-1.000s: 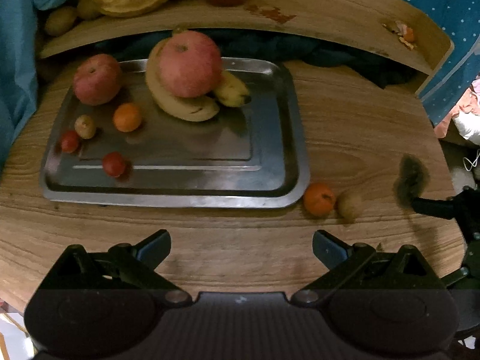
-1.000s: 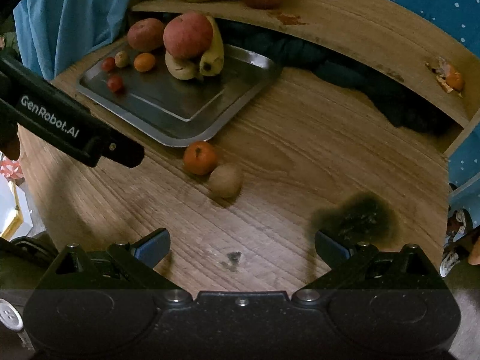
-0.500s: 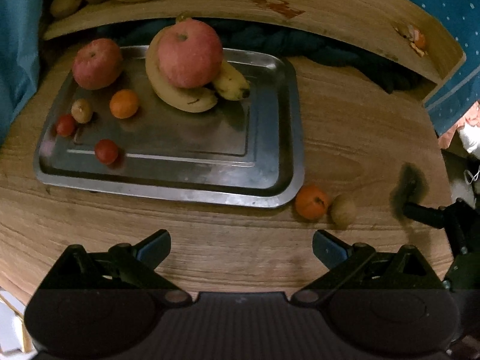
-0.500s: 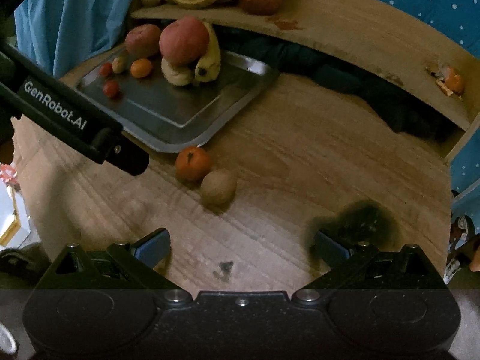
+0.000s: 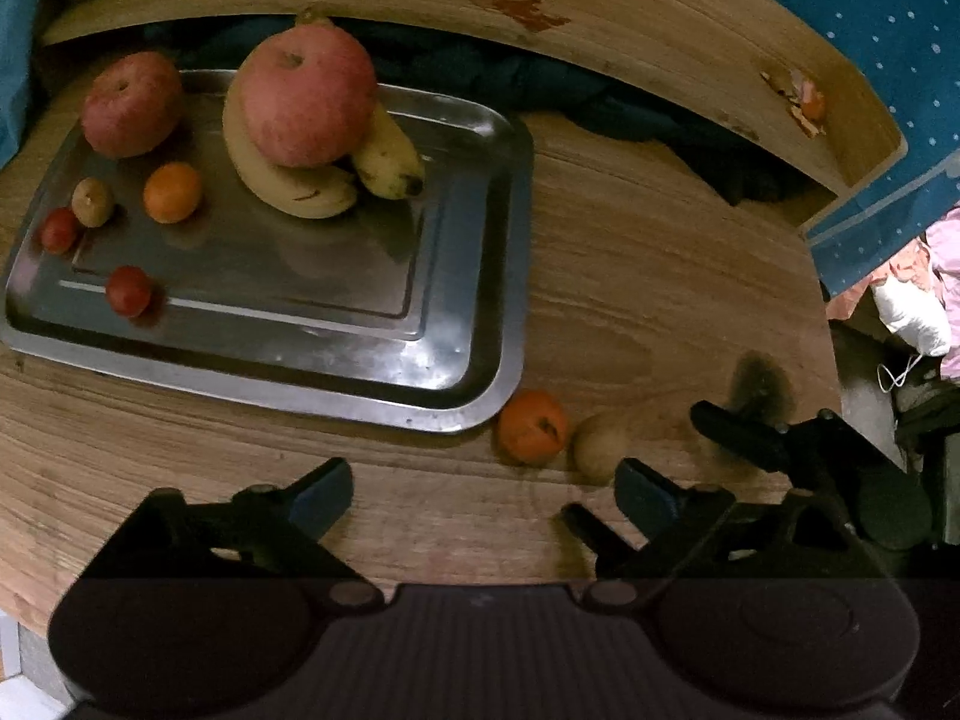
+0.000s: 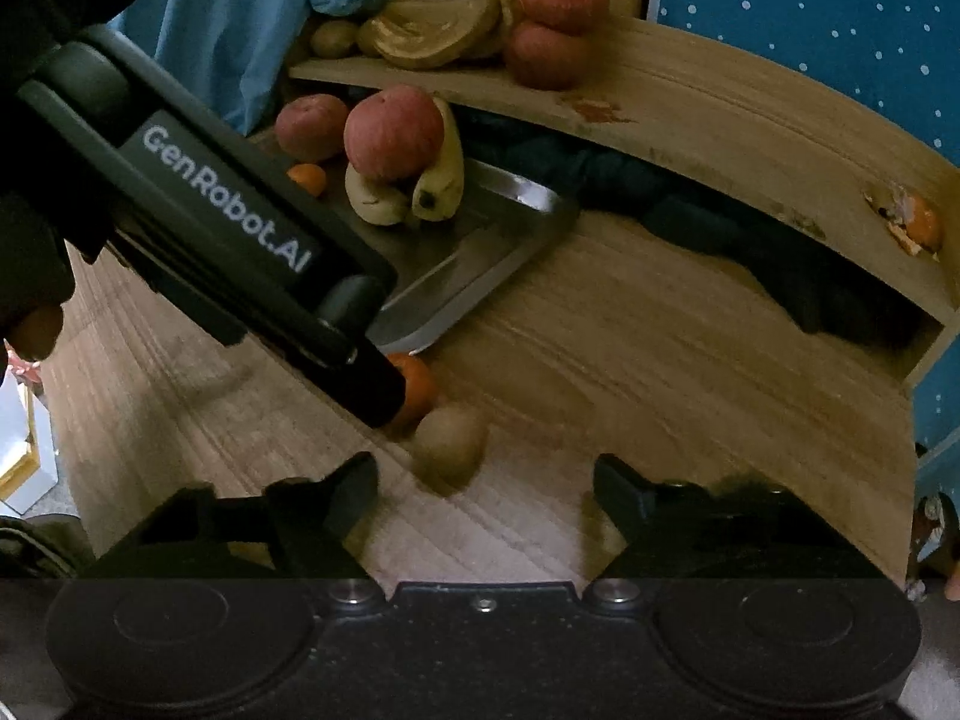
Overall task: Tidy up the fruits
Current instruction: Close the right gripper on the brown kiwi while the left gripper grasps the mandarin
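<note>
Dim, warm light. Round wooden table (image 5: 660, 276) with raised wooden shelf (image 6: 750, 120) along its far edge. Blue dotted cloth (image 6: 810, 12) behind.

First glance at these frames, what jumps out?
A big red apple perched on bananas at the back of the steel tray. Off the tray's near corner, an orange and a brown kiwi-like fruit lie side by side on the wooden table. Both the left gripper and right gripper are open near this pair.
</note>
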`<state>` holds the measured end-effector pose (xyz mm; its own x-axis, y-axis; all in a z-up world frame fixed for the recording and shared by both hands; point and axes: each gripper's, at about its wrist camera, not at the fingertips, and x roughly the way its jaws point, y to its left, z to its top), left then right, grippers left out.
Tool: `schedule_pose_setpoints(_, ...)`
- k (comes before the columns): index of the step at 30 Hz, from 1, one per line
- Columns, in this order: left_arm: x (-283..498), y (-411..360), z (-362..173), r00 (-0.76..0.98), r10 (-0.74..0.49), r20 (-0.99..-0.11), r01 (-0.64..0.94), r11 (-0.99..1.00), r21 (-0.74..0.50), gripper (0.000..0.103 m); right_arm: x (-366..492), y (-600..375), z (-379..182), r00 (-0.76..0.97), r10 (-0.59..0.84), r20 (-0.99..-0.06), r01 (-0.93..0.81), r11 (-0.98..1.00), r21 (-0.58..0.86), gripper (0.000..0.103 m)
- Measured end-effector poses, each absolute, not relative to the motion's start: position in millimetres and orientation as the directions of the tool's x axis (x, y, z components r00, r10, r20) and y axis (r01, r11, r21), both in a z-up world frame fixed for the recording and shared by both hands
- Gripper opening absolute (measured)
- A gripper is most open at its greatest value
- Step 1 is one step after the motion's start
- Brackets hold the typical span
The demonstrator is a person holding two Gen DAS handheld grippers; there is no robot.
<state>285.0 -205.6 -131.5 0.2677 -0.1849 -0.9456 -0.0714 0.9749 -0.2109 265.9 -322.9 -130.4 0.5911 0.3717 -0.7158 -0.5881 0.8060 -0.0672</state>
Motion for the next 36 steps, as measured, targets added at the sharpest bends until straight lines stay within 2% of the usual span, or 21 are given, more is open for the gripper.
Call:
schedule_pose_setpoints(3,288,-204,-133,0.265,-0.191,-0.945,-0.095,0.97,-0.223,0.091,270,-322,-132,0.576,0.385,-0.721,-0.608,0.792,-0.063,0.061)
schedule_pose_setpoints(6,291,-202,-135,0.26,-0.202,-0.944,-0.116,0.964,-0.239,0.089,273,-320,-134,0.56,0.41,-0.72,-0.627,0.777,-0.045,0.053)
schedule_pose_setpoints(13,300,-204,-142,0.246,-0.239,-0.939,-0.119,0.954,-0.274,0.084,273,-320,-134,0.55,0.436,-0.712,-0.638,0.77,-0.021,0.046)
schedule_pose_setpoints(24,312,-204,-154,0.209,-0.266,-0.941,-0.196,0.931,-0.307,0.068,276,-322,-135,0.535,0.448,-0.716,-0.647,0.762,-0.006,0.046)
schedule_pose_setpoints(29,313,-205,-155,0.204,-0.265,-0.942,-0.209,0.928,-0.307,0.066,275,-322,-134,0.521,0.457,-0.721,-0.66,0.751,-0.001,0.046)
schedule_pose_setpoints(31,313,-203,-154,0.204,-0.274,-0.94,-0.216,0.924,-0.317,0.062,275,-321,-134,0.519,0.458,-0.722,-0.661,0.75,0.0,0.045)
schedule_pose_setpoints(33,313,-203,-155,0.202,-0.279,-0.939,-0.217,0.922,-0.321,0.046,275,-321,-135,0.52,0.458,-0.721,-0.662,0.75,-0.001,0.041)
schedule_pose_setpoints(36,313,-203,-155,0.197,-0.279,-0.94,-0.212,0.924,-0.318,0.043,277,-322,-135,0.521,0.457,-0.721,-0.661,0.75,-0.003,0.038)
